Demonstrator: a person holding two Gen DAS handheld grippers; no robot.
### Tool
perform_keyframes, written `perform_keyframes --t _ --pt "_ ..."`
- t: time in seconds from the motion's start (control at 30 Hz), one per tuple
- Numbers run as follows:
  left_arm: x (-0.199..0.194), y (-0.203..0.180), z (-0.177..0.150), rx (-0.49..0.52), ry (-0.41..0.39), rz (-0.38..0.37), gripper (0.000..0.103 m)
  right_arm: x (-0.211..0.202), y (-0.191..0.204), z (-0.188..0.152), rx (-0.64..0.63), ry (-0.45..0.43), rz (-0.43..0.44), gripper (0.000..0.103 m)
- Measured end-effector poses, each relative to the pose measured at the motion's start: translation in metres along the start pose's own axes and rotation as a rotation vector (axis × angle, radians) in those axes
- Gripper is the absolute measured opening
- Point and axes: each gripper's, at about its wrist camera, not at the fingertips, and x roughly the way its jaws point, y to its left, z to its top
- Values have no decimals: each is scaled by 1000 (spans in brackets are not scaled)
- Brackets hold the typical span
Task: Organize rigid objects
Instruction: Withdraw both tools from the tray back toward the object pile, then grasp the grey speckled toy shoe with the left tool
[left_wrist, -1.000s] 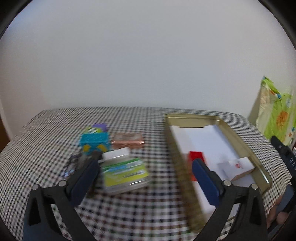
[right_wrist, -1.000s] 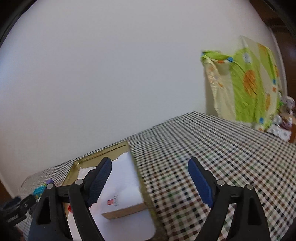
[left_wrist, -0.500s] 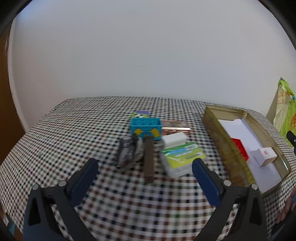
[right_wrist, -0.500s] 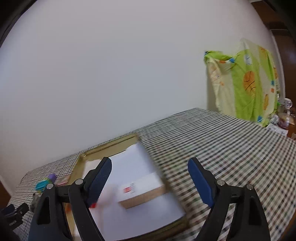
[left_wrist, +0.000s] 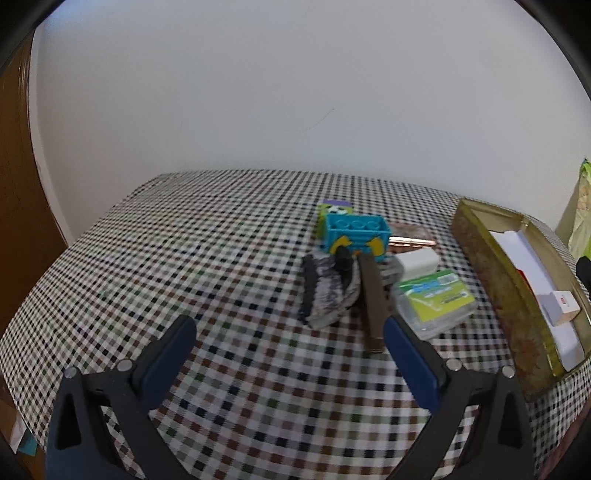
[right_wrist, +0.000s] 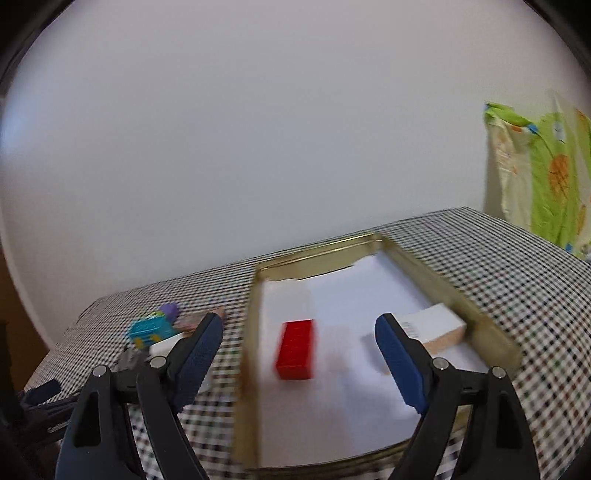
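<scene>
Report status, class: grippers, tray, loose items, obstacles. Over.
Left gripper open, empty. Right gripper open, empty. Gold tray holds red brick and white box. Clutter pile untouched outside tray; nothing blocking.

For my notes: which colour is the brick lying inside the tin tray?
Red; the right wrist view shows it best.

Plain white wall (left_wrist: 295, 92) behind everything, surface (left_wrist: 184, 258) covered in a small checkered cloth, brown wooden door or panel (left_wrist: 14, 184) at left, bright green patterned fabric (right_wrist: 546, 173) hanging at right.
</scene>
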Motion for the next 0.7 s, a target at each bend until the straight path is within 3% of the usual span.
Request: perform_keyframes --t 0.4,0.7 --pt "19 9 16 3 22 -12 102 9 64 -16 -169 56 108 86" --pt "57 -6 29 2 104 -33 96 19 74 -20 -191 108 117 86"
